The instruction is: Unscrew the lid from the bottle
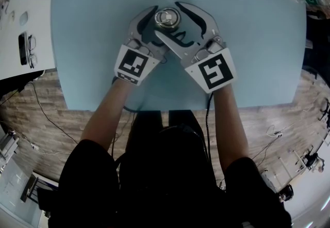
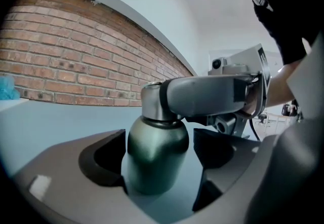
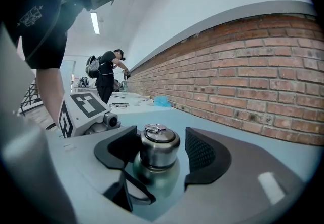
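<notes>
Regrip stage, apparently: left gripper (image 2: 158, 149) clamps bottle (image 2: 152, 170); right gripper (image 3: 162, 151) stands wide open around lid (image 3: 159, 139), which next needs clamping and twisting.

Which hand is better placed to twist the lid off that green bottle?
Probably right. The right tongs stand open either side of the silver metal lid, so they need only close and turn. The left tongs sit lower, around the body of the dark green metal bottle.
</notes>
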`<action>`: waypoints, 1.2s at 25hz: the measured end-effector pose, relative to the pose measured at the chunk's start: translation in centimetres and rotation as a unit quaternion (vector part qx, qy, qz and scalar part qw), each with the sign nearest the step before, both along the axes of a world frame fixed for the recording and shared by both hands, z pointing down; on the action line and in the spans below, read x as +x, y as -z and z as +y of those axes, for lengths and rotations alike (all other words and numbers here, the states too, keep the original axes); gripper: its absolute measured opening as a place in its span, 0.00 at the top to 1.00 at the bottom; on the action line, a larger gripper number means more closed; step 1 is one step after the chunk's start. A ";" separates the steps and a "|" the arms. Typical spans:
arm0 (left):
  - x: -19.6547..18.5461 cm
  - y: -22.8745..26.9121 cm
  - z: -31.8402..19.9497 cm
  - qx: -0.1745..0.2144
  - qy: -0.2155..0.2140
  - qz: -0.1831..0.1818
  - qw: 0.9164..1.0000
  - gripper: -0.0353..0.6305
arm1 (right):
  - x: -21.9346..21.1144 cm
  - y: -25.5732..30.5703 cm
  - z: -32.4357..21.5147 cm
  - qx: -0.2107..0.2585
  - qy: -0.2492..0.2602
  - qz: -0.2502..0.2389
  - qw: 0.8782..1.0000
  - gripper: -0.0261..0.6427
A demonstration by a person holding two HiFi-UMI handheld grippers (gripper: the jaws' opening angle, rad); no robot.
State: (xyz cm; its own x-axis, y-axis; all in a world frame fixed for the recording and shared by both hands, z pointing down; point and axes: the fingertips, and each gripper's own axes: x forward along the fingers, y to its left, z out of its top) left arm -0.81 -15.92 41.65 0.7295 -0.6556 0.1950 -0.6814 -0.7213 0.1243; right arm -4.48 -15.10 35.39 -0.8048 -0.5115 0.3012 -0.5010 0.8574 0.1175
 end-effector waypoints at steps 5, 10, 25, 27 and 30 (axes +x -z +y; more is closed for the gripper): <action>-0.1 0.0 0.1 -0.002 0.008 0.000 1.000 0.33 | 0.2 0.0 -0.1 -0.002 -0.011 -0.002 1.000 0.50; -0.2 -0.1 -0.1 -0.003 0.017 0.002 1.000 0.33 | 0.0 -0.1 -0.1 -0.005 -0.014 -0.005 1.000 0.50; -0.3 0.2 -0.3 0.000 0.036 0.007 0.999 0.33 | -0.1 0.0 -0.1 -0.009 -0.031 -0.013 0.999 0.50; -0.3 0.3 -0.3 0.002 0.039 0.007 0.999 0.33 | -0.1 0.1 -0.2 -0.009 -0.034 -0.015 0.999 0.50; -0.3 0.4 -0.4 0.004 0.044 0.007 0.999 0.33 | -0.1 0.1 -0.2 -0.007 -0.036 -0.016 0.999 0.50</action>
